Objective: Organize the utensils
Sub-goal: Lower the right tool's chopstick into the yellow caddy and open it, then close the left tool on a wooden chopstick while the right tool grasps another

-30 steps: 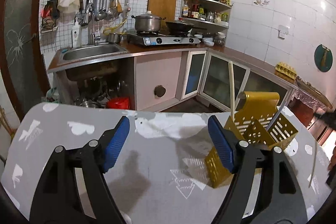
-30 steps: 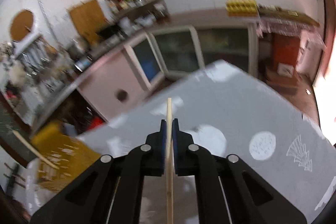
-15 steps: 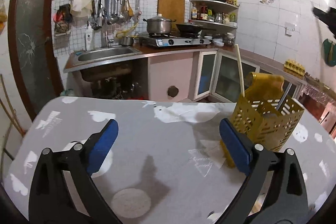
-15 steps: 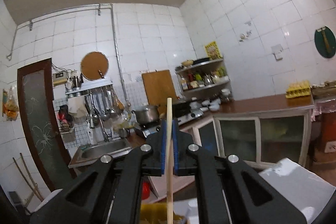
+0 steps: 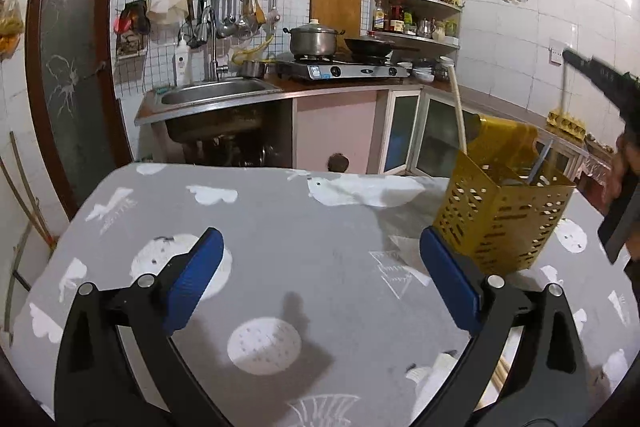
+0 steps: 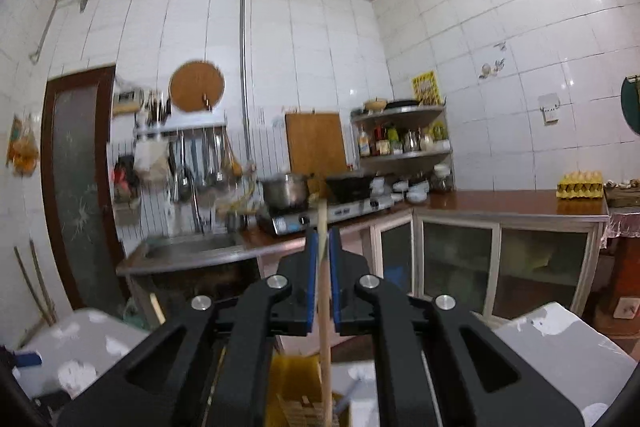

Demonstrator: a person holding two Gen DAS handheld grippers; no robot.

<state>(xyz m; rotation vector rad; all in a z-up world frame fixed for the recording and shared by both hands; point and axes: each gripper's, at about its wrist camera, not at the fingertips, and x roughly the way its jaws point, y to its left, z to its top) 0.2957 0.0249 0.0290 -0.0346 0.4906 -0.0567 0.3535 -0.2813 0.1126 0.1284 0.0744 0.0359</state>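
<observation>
A: Item — pale wooden chopstick (image 6: 323,291), upright, pinched between the right gripper (image 6: 321,269) pads; lower end hangs over the yellow perforated plastic utensil caddy (image 5: 502,217).

B: Left gripper (image 5: 318,277)?

A: Jaws wide, nothing between — hovering above the grey patterned tablecloth (image 5: 280,219), just beside the caddy.

B: Step?

A: Prob. dropping the stick in. Next: line up w/ an open slot, lower, let go.

B: Clearance?

A: Caddy sits near the table's far edge; lots of bare cloth to its left.
</observation>
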